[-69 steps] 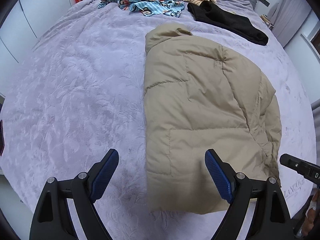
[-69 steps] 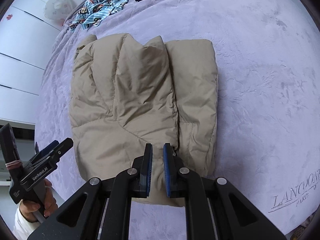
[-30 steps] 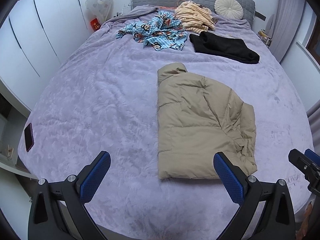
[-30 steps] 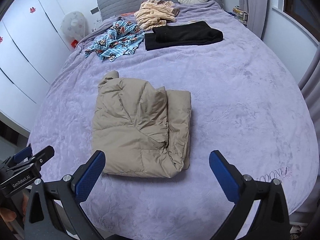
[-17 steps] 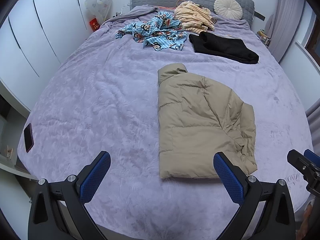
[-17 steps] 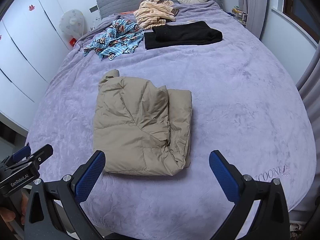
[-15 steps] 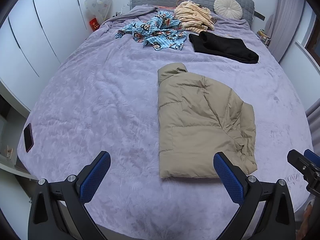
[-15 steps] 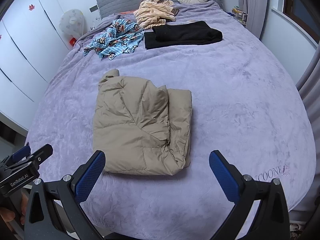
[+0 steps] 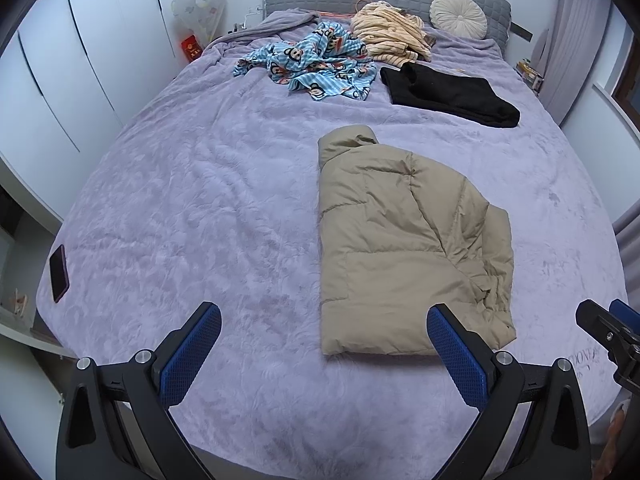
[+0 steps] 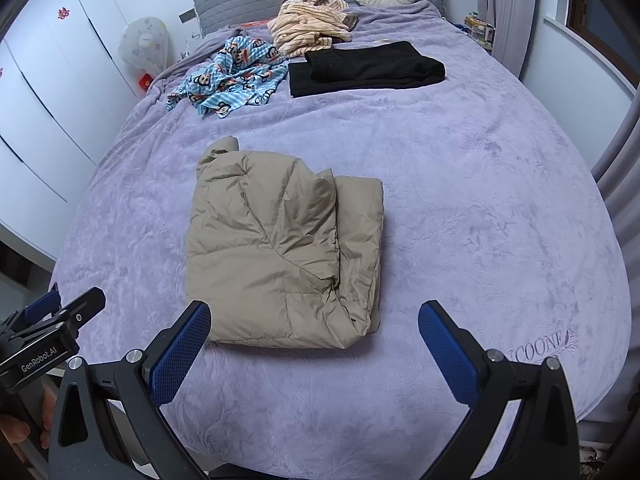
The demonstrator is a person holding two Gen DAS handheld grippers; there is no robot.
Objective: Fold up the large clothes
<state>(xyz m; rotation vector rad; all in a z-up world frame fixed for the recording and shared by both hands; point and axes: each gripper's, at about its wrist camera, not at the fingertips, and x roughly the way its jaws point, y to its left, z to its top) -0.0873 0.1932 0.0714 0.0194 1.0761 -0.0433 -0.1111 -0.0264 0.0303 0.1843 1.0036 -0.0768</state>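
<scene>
Both grippers have pulled back from the jacket since the frames of two seconds ago, when the right one was pinched on its near hem; over the last half second nothing has shifted. Now the left gripper (image 9: 324, 342) hangs above the near edge of the bed with its jaws spread wide and empty, level and pointing toward the headboard. Just to its right, the right gripper (image 10: 314, 338) holds the same level pose, jaws likewise released and well clear of any cloth. A hand (image 10: 24, 424) grips the left tool's handle at the lower left of the right wrist view. Folded into a thick rectangle, the tan jacket (image 9: 404, 248) lies flat on the purple bed cover (image 9: 192, 208), apart from both grippers, collar end toward the headboard. Farther up the bed are a blue cartoon-print garment (image 9: 316, 66), a black garment (image 9: 448, 94), a cream striped garment (image 9: 390, 36) and a round cushion (image 9: 458, 16). A phone (image 9: 59, 268) rests near the left edge.
</scene>
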